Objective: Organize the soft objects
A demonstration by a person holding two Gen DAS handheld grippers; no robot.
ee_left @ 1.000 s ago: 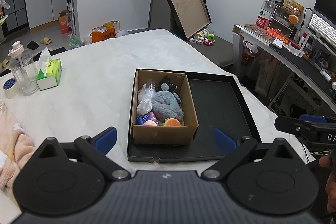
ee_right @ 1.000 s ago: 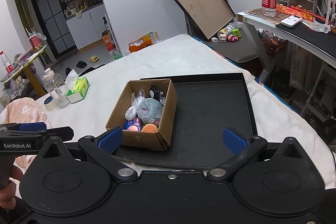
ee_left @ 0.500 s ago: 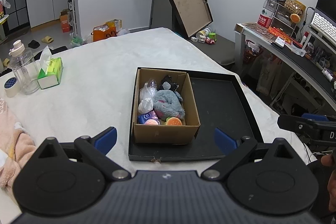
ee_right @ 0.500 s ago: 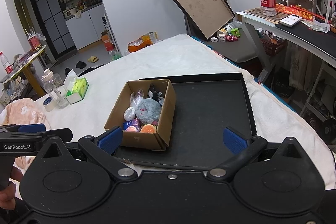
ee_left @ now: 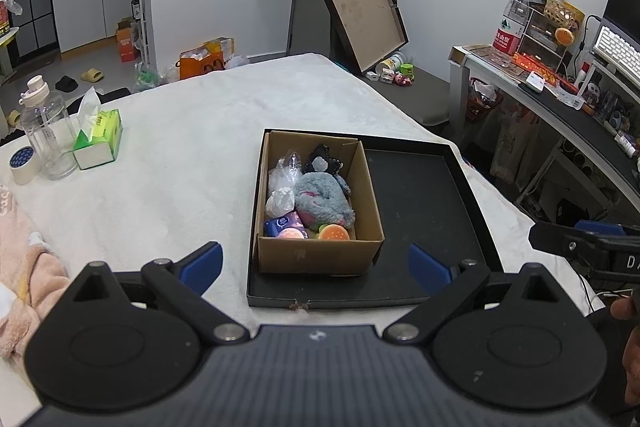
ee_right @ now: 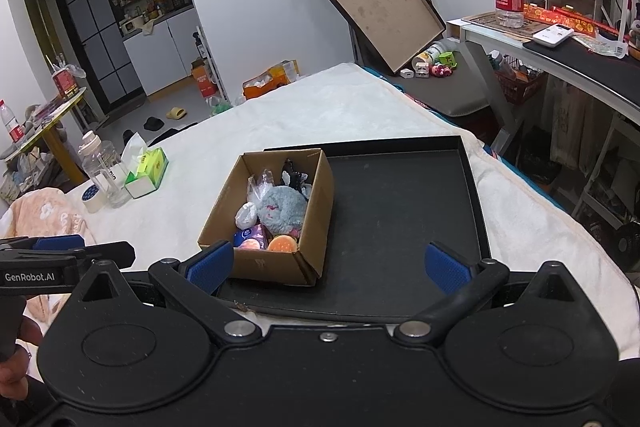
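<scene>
White cloth covers the table (ee_left: 192, 163), and on it lies a shallow black tray (ee_left: 420, 211) with a cardboard box (ee_left: 320, 255) standing in its left part. Soft things fill the box: a grey plush toy (ee_left: 324, 201), a black plush (ee_left: 322, 161) behind it, crumpled plastic bags (ee_left: 282, 187) to its left, and a blue pack (ee_left: 280, 225) and two round orange squishy toys (ee_left: 334, 233) at the near wall.

Both tools hover short of the tray. The left gripper (ee_left: 316, 267) and right gripper (ee_right: 328, 265) each have fingers spread wide, holding nothing.

Packed like this, the scene fits either sorting finished into the box or contents waiting to be laid out on the tray's bare right side. Any grasp would best descend straight from above, pinching the plush's bulk and steadying the light box.
</scene>
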